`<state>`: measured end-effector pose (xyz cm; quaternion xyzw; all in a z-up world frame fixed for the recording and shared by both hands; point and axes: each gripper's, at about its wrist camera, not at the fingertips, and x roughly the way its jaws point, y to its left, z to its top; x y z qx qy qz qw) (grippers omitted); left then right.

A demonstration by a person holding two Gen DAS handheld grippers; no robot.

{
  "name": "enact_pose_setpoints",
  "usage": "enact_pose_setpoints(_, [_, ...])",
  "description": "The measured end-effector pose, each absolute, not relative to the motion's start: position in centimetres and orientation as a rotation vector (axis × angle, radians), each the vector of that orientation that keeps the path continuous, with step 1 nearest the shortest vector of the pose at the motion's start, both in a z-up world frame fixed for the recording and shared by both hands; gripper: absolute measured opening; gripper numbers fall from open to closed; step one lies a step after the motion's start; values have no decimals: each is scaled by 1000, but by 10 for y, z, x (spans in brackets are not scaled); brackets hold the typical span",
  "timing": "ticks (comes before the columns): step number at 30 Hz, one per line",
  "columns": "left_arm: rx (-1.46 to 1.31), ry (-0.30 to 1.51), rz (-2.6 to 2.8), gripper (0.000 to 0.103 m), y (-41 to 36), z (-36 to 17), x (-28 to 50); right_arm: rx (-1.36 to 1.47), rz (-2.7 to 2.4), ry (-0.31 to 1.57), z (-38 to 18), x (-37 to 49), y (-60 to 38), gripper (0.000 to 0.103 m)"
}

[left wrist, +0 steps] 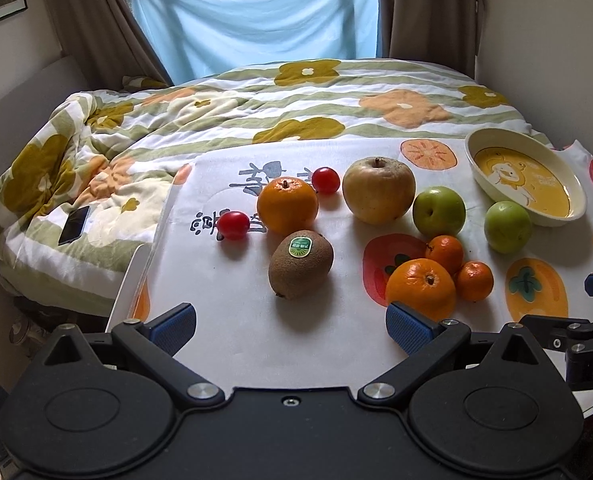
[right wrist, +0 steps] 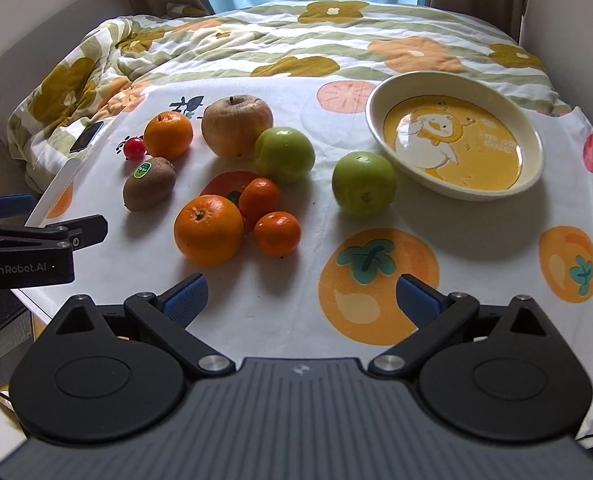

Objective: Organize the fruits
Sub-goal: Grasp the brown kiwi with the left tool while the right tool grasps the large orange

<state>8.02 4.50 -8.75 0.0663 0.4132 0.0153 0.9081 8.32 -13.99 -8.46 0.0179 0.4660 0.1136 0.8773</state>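
Fruit lies loose on the fruit-print tablecloth (left wrist: pixel 236 320): a kiwi (left wrist: pixel 300 264) with a green sticker, a large orange (left wrist: pixel 287 205), two cherry tomatoes (left wrist: pixel 233 225), a yellowish apple (left wrist: pixel 378 190), two green apples (left wrist: pixel 439 210), another orange (left wrist: pixel 420 289) and two small mandarins (left wrist: pixel 474 280). An empty oval duck-print dish (right wrist: pixel 454 134) sits at the far right, with a green apple (right wrist: pixel 363 188) just in front of it. My left gripper (left wrist: pixel 290 326) is open, low before the kiwi. My right gripper (right wrist: pixel 300 300) is open near the table's front, holding nothing.
Behind the table lies a bed with a flowered quilt (left wrist: pixel 256 112) and a dark phone (left wrist: pixel 74 225) on it. The table's left edge (left wrist: pixel 130 280) drops off beside the bed. The left gripper's body (right wrist: pixel 28 244) shows at the left of the right wrist view.
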Motion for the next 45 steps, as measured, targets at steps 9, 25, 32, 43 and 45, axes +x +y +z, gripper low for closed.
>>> enact_pose_setpoints(9, [302,872,-139,95,60,-112,127,87,232,1023,-109,88,-93,103])
enact_pose_setpoints(25, [347,943,-363,68,70,-142,173,115,124,1041,-122,107,-58,101])
enact_pose_setpoints(32, [317,941,-404,51,76,-141,175,117,107,1040,-122,112,-51,93])
enact_pose_setpoints(43, [335,932,-399,50,84,-141,165,130,81,1034,-126,121,-46,88])
enact_pose_setpoints(45, [328,933,-390,50,87,-140,162,124,80,1026,-127,123,-44,87])
